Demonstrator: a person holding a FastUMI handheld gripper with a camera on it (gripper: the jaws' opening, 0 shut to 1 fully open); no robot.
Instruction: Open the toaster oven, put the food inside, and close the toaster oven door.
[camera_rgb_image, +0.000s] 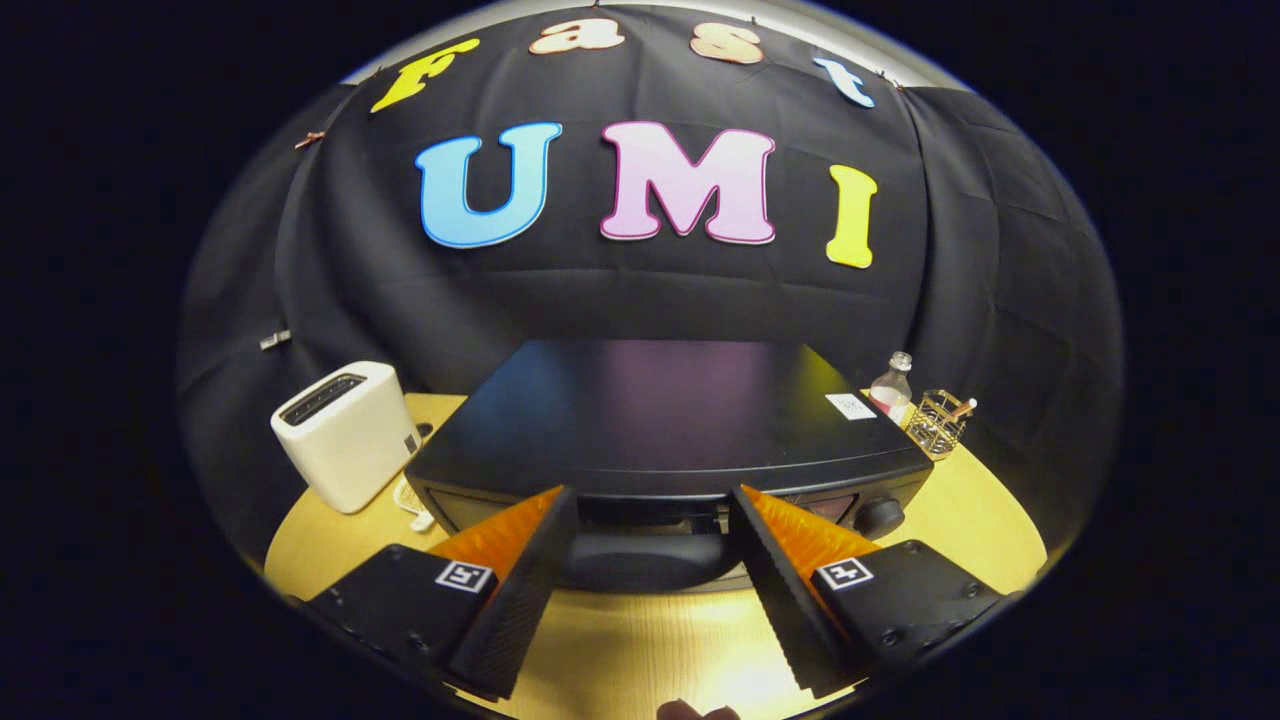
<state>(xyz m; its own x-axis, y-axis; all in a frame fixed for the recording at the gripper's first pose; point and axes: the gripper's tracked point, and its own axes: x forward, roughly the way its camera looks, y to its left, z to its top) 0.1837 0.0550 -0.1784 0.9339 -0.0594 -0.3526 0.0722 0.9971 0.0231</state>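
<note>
Toaster oven (660, 420) on the wooden surface (640, 640) — door handle (645, 560) between the fingers.
Tongs (652, 520) spread apart, touching nothing; white toaster (345, 435) left, bottle (893, 388) and wire cup (938, 423) far right.

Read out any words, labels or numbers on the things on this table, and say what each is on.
White sticker on the toaster oven top: too small to read.
Label on the bottle: blurred.
Square markers on the open tool, whose fingers stand either side of the oven's handle: coded patterns, no words.
So nothing legible.
</note>
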